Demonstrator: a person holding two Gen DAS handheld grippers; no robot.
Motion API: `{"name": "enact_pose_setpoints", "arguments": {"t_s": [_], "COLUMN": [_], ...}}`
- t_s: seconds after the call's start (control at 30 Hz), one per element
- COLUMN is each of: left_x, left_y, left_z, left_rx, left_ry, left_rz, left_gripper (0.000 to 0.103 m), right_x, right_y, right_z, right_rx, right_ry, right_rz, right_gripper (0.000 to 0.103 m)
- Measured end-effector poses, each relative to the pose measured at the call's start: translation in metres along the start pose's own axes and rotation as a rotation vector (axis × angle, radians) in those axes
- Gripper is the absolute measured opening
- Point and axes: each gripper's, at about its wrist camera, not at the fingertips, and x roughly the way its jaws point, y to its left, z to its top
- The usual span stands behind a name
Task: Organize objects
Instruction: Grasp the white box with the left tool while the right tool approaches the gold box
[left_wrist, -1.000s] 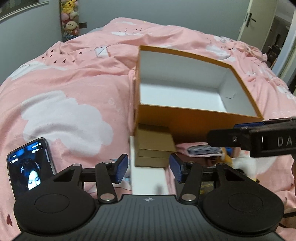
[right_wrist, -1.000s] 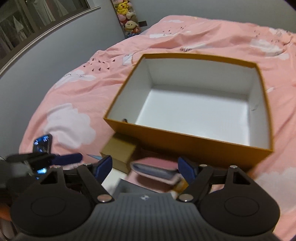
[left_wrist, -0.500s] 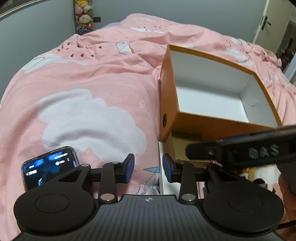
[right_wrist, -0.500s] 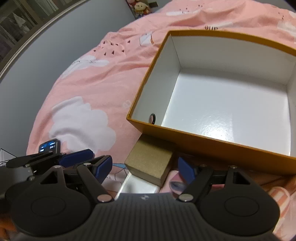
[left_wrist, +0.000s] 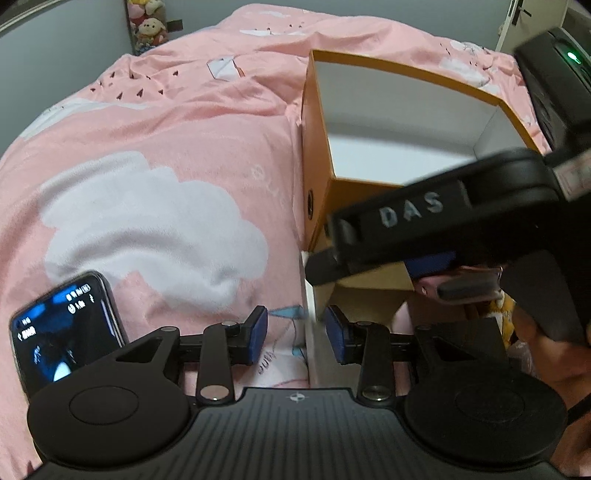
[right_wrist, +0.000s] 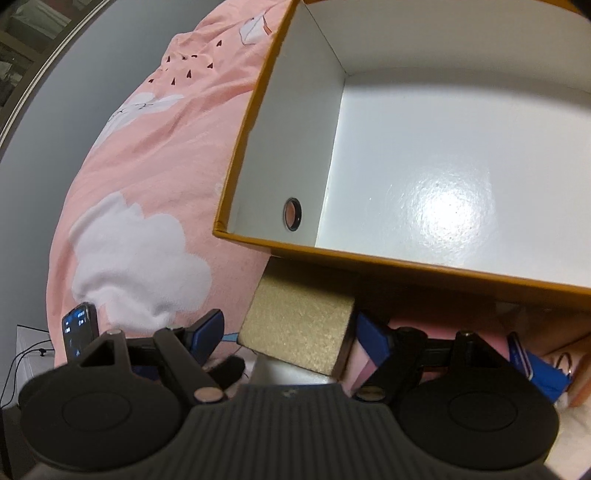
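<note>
The small brown cardboard box (right_wrist: 299, 325) is seen between the wide-open blue pads of the right hand-held gripper (right_wrist: 286, 338), not yet pressed; this gripper is the nearer one. The box lies on the pink bed cover (left_wrist: 155, 155), just before the empty orange storage box (right_wrist: 443, 147), its long side running across the jaws. The left hand-held gripper (left_wrist: 295, 334) is half open after a partial closing, and nothing is held; the brown box is seen ahead and right.

Small box (right_wrist: 299, 325) lies before the big open box (right_wrist: 258, 122); phone (left_wrist: 62, 328) far left on the bedspread (left_wrist: 155, 155)
</note>
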Motion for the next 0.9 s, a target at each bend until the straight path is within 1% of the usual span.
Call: {"name": "enact_pose_setpoints", "arguments": {"t_s": [0.03, 0.07, 0.1, 0.17, 0.27, 0.4, 0.53, 0.7, 0.83, 0.87, 0.9], "left_x": [0.001, 0.001, 0.002, 0.001, 0.000, -0.003, 0.000, 0.010, 0.019, 0.022, 0.025], "left_y": [-0.001, -0.002, -0.003, -0.005, -0.009, -0.012, -0.015, -0.011, -0.009, -0.010, -0.012], "left_z": [-0.001, -0.002, -0.003, -0.003, -0.004, -0.007, -0.009, -0.004, 0.000, 0.001, 0.003], "left_rx": [0.000, 0.001, 0.001, 0.002, 0.003, -0.008, -0.033, -0.074, -0.107, -0.110, -0.112], "left_ry": [0.005, 0.008, 0.008, 0.008, 0.010, 0.016, 0.049, 0.086, 0.121, 0.128, 0.136], "left_rz": [-0.002, -0.001, 0.002, 0.000, -0.016, -0.058, -0.113, -0.113, -0.129, -0.129, -0.125], "left_gripper": [0.046, 0.047, 0.047, 0.052, 0.056, 0.060, 0.065, 0.067, 0.069, 0.071, 0.072], "right_x": [0.001, 0.002, 0.000, -0.003, -0.014, -0.041, -0.074, -0.109, -0.125, -0.126, -0.128], "right_y": [0.000, 0.000, 0.001, -0.001, 0.001, 0.006, 0.008, 0.002, -0.022, -0.027, -0.035], "right_z": [0.000, 0.000, -0.001, -0.004, -0.009, -0.016, -0.025, -0.038, -0.045, -0.047, -0.049], "right_rx": [0.001, 0.000, -0.006, -0.009, -0.031, -0.078, -0.120, -0.165, -0.116, -0.099, -0.082], "right_ry": [0.001, -0.001, -0.005, -0.009, -0.042, -0.106, -0.175, -0.272, -0.292, -0.293, -0.299], "right_rz": [-0.004, -0.014, -0.024, -0.016, -0.018, -0.018, -0.019, -0.097, -0.133, -0.142, -0.164], "right_gripper": [0.079, 0.073, 0.070, 0.069, 0.069, 0.068, 0.068, 0.067, 0.066, 0.063, 0.035]}}
